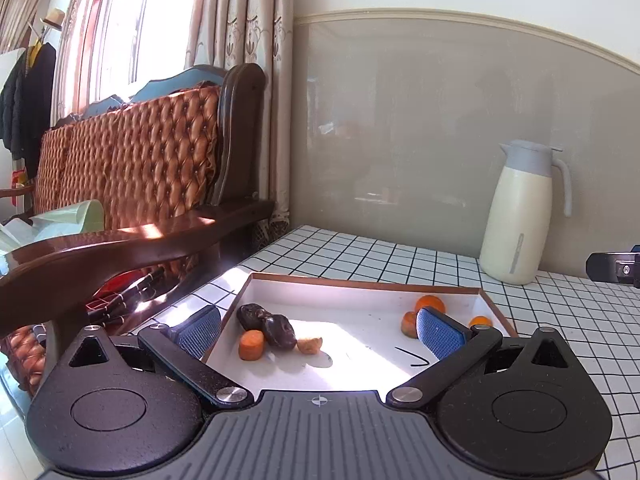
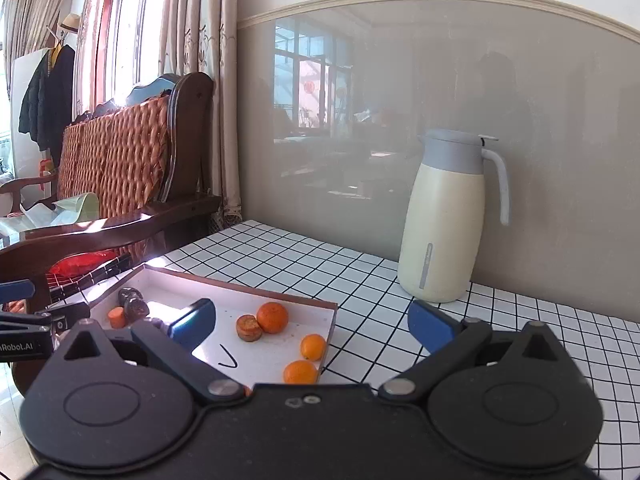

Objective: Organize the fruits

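Note:
A shallow white box with a brown rim (image 1: 360, 280) (image 2: 240, 284) lies on the checked table. At its left end lie two dark wrinkled fruits (image 1: 266, 324) (image 2: 134, 306), an orange chunk (image 1: 251, 345) (image 2: 117, 317) and a small brownish piece (image 1: 309, 345). At its right end lie a mandarin (image 1: 430, 304) (image 2: 272, 317), a cut brown-orange piece (image 1: 409, 322) (image 2: 249, 327) and two small oranges (image 2: 313, 346) (image 2: 300, 372). My left gripper (image 1: 320, 334) is open and empty over the box. My right gripper (image 2: 312, 324) is open and empty over the box's right end.
A cream thermos jug with a grey lid (image 1: 516, 216) (image 2: 448, 216) stands on the table by the wall at the back right. A wooden sofa with an orange quilted cushion (image 1: 132, 160) (image 2: 112, 152) stands off the table's left edge. A black curved mark (image 1: 412, 354) (image 2: 228, 356) is on the box floor.

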Action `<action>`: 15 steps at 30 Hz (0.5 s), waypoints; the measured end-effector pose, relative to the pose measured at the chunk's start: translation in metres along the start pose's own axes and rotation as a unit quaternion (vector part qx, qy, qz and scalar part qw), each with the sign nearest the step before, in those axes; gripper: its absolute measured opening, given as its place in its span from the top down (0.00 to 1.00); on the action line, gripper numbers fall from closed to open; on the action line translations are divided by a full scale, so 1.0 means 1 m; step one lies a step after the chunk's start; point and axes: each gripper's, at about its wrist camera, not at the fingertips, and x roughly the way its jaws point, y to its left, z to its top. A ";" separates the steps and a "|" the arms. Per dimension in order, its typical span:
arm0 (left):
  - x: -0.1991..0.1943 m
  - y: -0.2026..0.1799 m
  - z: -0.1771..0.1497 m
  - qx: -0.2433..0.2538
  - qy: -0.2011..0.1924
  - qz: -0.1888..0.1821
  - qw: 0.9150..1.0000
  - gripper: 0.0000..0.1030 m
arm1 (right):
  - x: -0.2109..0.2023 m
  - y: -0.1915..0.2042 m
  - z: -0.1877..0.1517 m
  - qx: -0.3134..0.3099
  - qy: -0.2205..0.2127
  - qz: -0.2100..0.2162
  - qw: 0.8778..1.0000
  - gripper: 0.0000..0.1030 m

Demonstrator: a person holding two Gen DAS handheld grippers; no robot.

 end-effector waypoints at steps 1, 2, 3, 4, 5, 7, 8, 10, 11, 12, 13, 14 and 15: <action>-0.011 -0.002 0.000 0.004 -0.004 -0.004 1.000 0.00 | -0.010 0.000 -0.002 0.000 -0.003 0.002 1.000 0.06; -0.020 -0.004 0.000 0.007 -0.004 -0.006 1.000 0.00 | -0.018 0.001 -0.004 -0.001 -0.004 0.001 1.000 0.06; -0.028 -0.005 -0.001 0.010 -0.002 -0.010 1.000 0.00 | -0.027 0.002 -0.006 -0.002 -0.005 -0.001 1.000 0.06; -0.037 -0.006 -0.001 0.011 -0.004 -0.012 1.000 0.00 | -0.036 0.001 -0.008 -0.003 -0.007 -0.003 1.000 0.06; -0.047 -0.007 -0.003 0.013 -0.009 -0.014 1.000 0.00 | -0.044 0.001 -0.010 0.000 -0.010 -0.005 1.000 0.06; -0.064 -0.009 -0.006 0.014 -0.012 -0.018 1.000 0.00 | -0.059 -0.001 -0.014 0.008 -0.010 -0.006 1.000 0.06; -0.071 -0.010 -0.009 0.012 -0.016 -0.022 1.000 0.00 | -0.066 -0.002 -0.017 0.010 -0.011 -0.009 1.000 0.06; -0.087 -0.013 -0.016 0.016 -0.026 -0.029 0.999 0.00 | -0.078 -0.004 -0.024 0.015 -0.010 -0.014 1.000 0.06; -0.093 -0.015 -0.020 0.021 -0.027 -0.030 0.999 0.00 | -0.084 -0.005 -0.029 0.017 -0.009 -0.016 1.000 0.06; -0.098 -0.017 -0.023 0.024 -0.027 -0.031 0.999 0.00 | -0.089 -0.005 -0.034 0.019 -0.005 -0.019 1.000 0.06; -0.103 -0.018 -0.027 0.026 -0.025 -0.035 0.999 0.00 | -0.092 -0.004 -0.039 0.019 0.000 -0.018 1.000 0.06; -0.108 -0.020 -0.031 0.029 -0.023 -0.037 0.999 0.00 | -0.095 -0.003 -0.044 0.015 0.005 -0.017 1.000 0.06; -0.113 -0.021 -0.035 0.031 -0.024 -0.036 0.999 0.00 | -0.100 0.000 -0.051 0.011 0.009 -0.021 1.000 0.06</action>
